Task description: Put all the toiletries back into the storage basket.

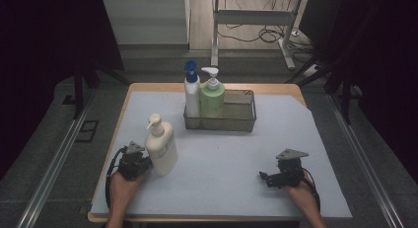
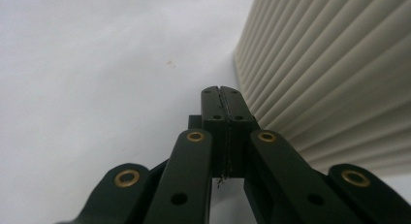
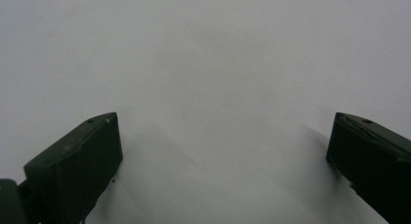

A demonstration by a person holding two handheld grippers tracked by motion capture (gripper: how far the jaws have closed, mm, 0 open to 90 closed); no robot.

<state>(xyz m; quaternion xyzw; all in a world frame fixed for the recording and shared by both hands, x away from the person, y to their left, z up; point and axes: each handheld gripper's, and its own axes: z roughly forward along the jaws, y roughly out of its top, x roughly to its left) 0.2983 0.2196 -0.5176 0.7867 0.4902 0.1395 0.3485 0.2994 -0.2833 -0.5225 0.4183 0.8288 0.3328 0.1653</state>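
Seemingly pre-grasp: left hand-held gripper (image 2: 222, 95) pressed together empty beside the cream pump bottle (image 1: 161, 148), must spread to clasp it; right hand-held gripper (image 3: 223, 151) rests agape.

The high view looked forward and down over the whole tabletop (image 1: 217, 188). The left tool's (image 2: 222, 95) view sat close beside the cream bottle (image 2: 334, 83), also visible from above. The right tool's (image 3: 223, 151) view faced the tabletop closely.
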